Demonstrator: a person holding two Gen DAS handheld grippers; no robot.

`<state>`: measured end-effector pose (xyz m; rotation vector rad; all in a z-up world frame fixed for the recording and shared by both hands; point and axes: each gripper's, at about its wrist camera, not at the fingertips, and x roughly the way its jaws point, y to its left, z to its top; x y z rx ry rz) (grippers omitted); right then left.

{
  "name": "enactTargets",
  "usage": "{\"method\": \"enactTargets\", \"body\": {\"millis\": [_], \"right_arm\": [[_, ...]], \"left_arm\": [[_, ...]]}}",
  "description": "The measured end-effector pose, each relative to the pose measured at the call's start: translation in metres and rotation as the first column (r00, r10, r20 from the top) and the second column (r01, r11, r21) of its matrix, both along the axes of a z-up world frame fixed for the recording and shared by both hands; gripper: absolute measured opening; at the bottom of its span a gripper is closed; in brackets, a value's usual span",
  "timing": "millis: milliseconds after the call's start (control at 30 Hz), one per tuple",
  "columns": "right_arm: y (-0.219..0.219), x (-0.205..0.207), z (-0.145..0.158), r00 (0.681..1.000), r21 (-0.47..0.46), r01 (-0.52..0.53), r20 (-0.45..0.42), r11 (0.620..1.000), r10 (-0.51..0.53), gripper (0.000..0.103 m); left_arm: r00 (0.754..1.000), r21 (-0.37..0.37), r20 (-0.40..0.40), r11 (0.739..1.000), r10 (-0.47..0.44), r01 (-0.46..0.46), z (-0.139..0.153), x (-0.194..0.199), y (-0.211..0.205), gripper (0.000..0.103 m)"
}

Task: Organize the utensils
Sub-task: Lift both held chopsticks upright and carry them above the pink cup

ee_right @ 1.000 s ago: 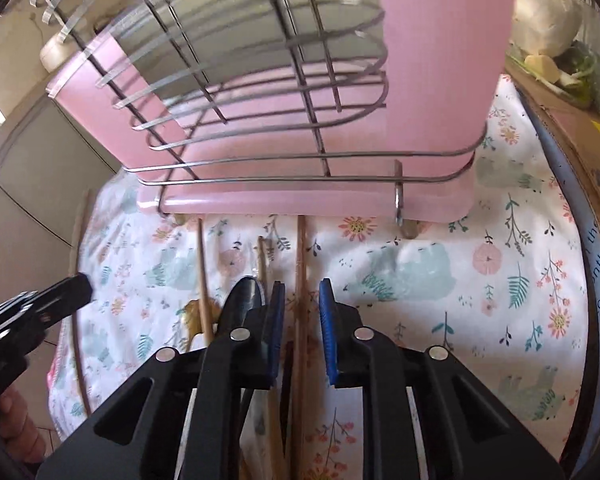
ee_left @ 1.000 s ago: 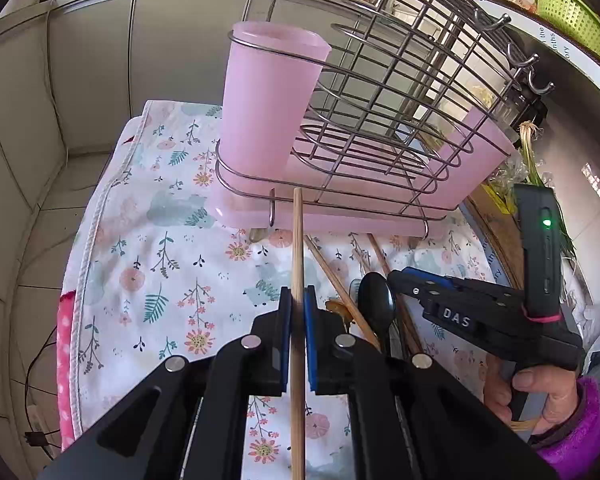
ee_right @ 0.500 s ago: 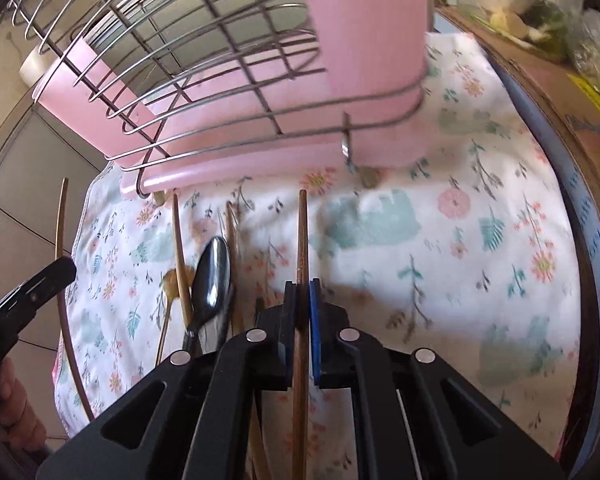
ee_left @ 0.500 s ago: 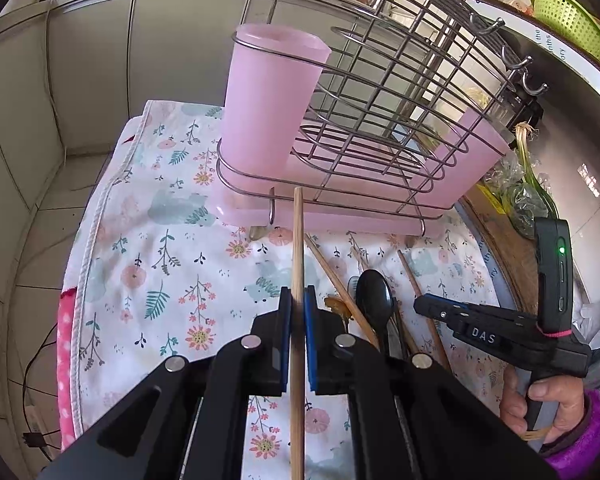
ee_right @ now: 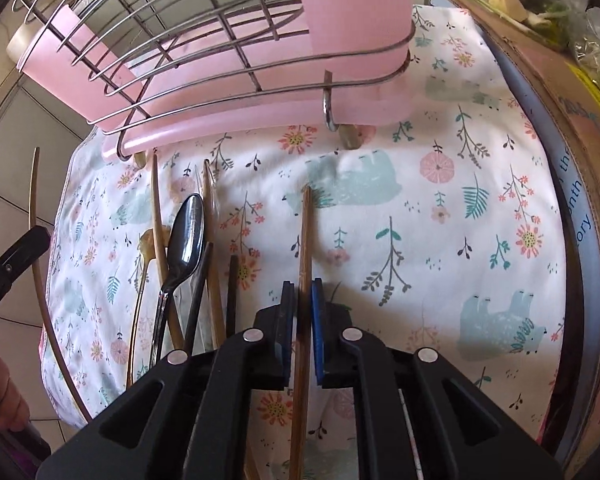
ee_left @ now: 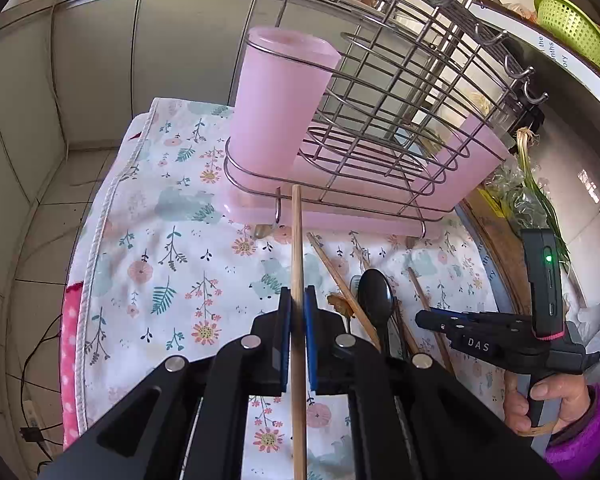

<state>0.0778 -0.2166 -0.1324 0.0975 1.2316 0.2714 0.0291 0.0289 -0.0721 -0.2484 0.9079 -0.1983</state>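
Right gripper (ee_right: 301, 312): pressed together on a dark chopstick (ee_right: 306, 240), just clamped shut around it a moment ago.
Left gripper (ee_left: 297, 322): pinched on a pale chopstick (ee_left: 297, 248), unchanged.
Chopsticks: both are pointed toward the pink rack (ee_left: 340, 168).
Remaining utensils: a spoon (ee_right: 186, 232) and more sticks are left on the floral cloth (ee_right: 440, 216) in front of the rack.
Meaning: a pair is judged ready for the pink cup (ee_left: 278, 104).

Pale grey cabinet doors (ee_left: 172, 40) fill the left wrist view from nine to twelve o'clock, above a cream tiled floor (ee_left: 16, 248). A glossy white tiled wall (ee_left: 588, 184) catches daylight at three o'clock. Black cables (ee_left: 32, 360) trail at eight o'clock.
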Motion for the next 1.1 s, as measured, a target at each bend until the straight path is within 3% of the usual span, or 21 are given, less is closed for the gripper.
{"method": "enactTargets", "body": {"millis": [267, 433, 567, 767, 1100], "right_arm": [[-0.02, -0.014, 0.007, 0.997, 0.09, 0.037, 0.069, 0.995, -0.044, 0.007], [-0.03, -0.031, 0.031, 0.981, 0.138, 0.03, 0.183, 0.99, -0.056, 0.007], [-0.033, -0.048, 0.06, 0.95, 0.163, 0.0, 0.309, 0.987, -0.052, 0.007], [-0.054, -0.062, 0.103, 0.899, 0.228, -0.008, 0.428, 0.974, -0.093, 0.007], [-0.084, -0.05, 0.183, 0.799, 0.268, -0.01, 0.581, 0.963, -0.154, 0.007]], "left_arm": [[0.999, 0.027, 0.043, 1.0, -0.001, 0.0, 0.013, -0.007, 0.0, 0.006], [0.996, 0.029, 0.089, 0.999, 0.017, -0.02, 0.029, -0.013, 0.003, 0.006], [0.99, 0.015, 0.138, 0.999, 0.031, -0.033, 0.045, -0.02, 0.006, 0.006], [0.971, -0.003, 0.236, 0.999, 0.044, -0.044, 0.077, -0.027, 0.012, 0.006], [0.905, -0.055, 0.42, 0.997, 0.063, -0.044, 0.155, -0.023, 0.026, 0.006]]}}
